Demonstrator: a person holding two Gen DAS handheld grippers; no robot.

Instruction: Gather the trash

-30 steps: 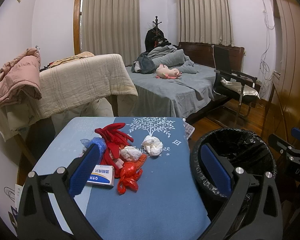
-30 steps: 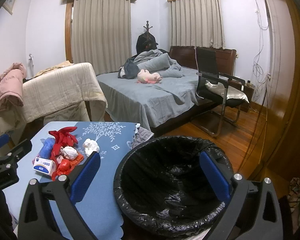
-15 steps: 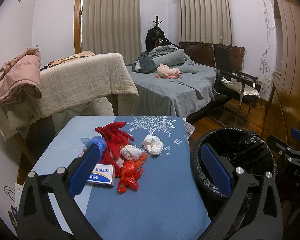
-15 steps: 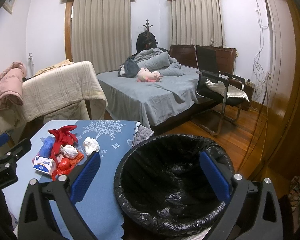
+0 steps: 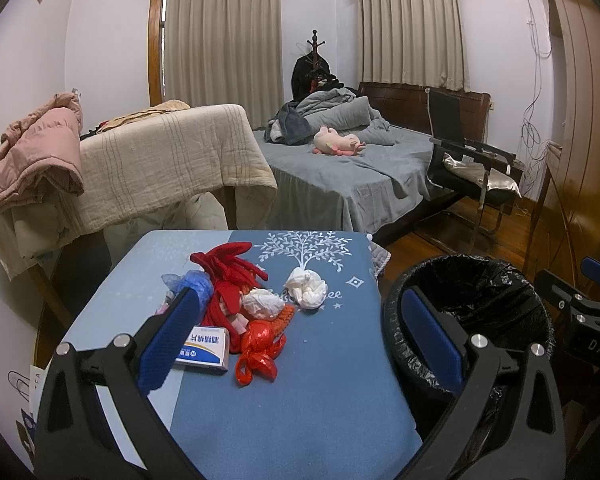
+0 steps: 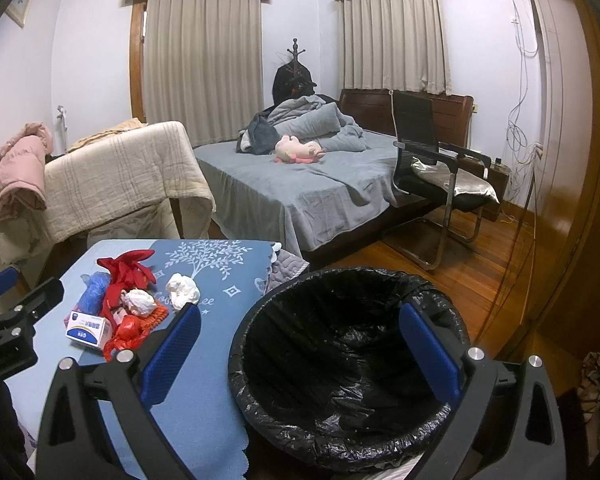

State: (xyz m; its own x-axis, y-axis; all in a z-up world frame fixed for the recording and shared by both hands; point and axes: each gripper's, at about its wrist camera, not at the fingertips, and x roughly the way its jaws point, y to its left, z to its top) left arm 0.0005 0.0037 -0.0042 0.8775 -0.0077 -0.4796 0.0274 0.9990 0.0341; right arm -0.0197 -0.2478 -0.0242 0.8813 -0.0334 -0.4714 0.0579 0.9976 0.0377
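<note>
A heap of trash lies on the blue table (image 5: 308, 392): a white and blue box (image 5: 205, 347), a red crumpled wrapper (image 5: 260, 350), red strips (image 5: 228, 276), a blue bag (image 5: 194, 285), a white wad (image 5: 262, 305) and a white tissue ball (image 5: 306, 290). The heap also shows in the right wrist view (image 6: 120, 312). My left gripper (image 5: 300, 336) is open and empty, above the table just short of the heap. My right gripper (image 6: 296, 352) is open and empty, over the black-lined bin (image 6: 340, 360), which stands right of the table (image 5: 468, 312).
A bed with grey covers (image 5: 340, 176) and a blanket-draped rack (image 5: 160, 160) stand behind the table. A black chair (image 5: 468, 168) stands on the wooden floor at the right. A wooden wardrobe (image 6: 580, 200) lines the right side.
Both grippers have shifted only slightly; the view has crept a little. Both stay open and empty, and the trash has not moved.
</note>
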